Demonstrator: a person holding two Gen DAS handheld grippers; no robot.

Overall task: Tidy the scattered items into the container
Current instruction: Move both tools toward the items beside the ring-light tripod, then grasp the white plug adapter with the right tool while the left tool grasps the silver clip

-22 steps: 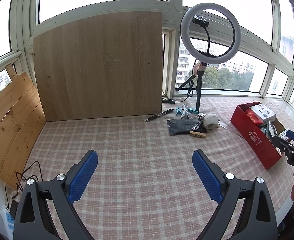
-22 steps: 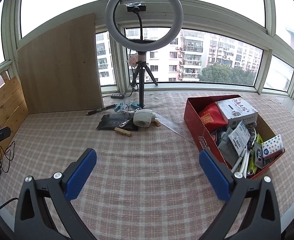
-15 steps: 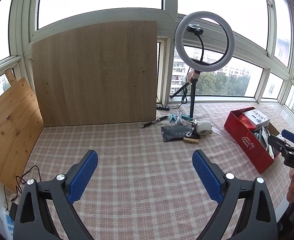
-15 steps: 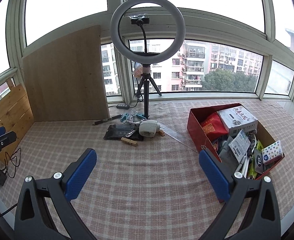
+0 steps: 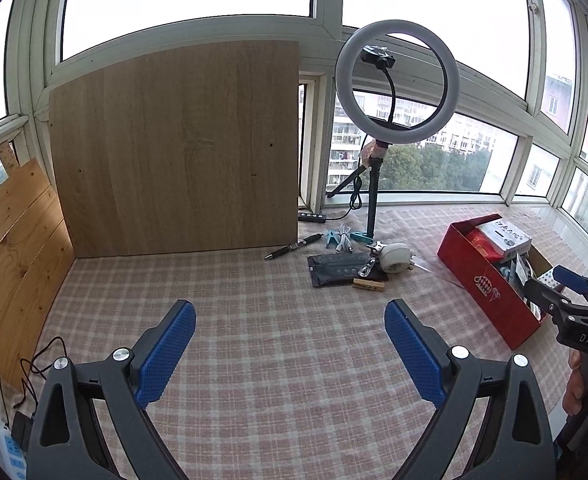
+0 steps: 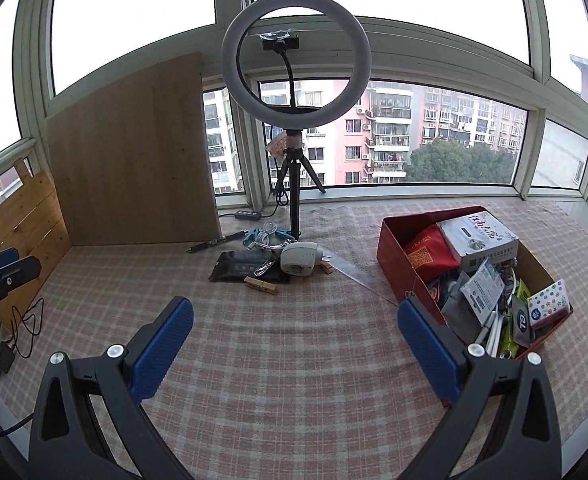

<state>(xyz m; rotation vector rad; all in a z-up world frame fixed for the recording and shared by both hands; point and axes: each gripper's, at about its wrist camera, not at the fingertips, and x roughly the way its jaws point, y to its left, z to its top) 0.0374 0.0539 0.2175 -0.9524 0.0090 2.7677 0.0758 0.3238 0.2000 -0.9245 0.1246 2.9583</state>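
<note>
A checked cloth point(image 6: 294, 360) covered the whole wide sill, pink and beige, running back to the windows. Against the glass on the left leaned a big wooden board point(image 5: 177, 148), upright, its foot on the cloth. A ring light point(image 6: 296, 60) stood on a tripod just beyond the clutter, with a small camera clipped inside its ring.

The red box point(image 6: 394, 256) sat on the right of the cloth, open at the top and already heaped: a white carton point(image 6: 478, 240), a red packet point(image 6: 426, 254), sachets and cables packed in beside them. It stood well apart from the loose things.

Those loose things lay in a cluster at the foot of the tripod. A black pouch point(image 6: 241, 266) lay flat, with a white plug-like gadget point(image 6: 300, 264) just beside it on the right. A wooden clothespin point(image 6: 261, 285) lay at the pouch's near edge, a metal clip point(image 6: 262, 269) rested on the pouch, and a black pen point(image 5: 294, 246) lay slantwise nearer the board. Blue pegs and a coiled white cable point(image 6: 265, 236) were tangled behind.

The left gripper point(image 5: 289, 336) hung above bare cloth, its blue-padded jaws wide apart, nothing between them. The right gripper point(image 6: 296, 332) was likewise spread and empty, the box's near corner just beside its right finger.
</note>
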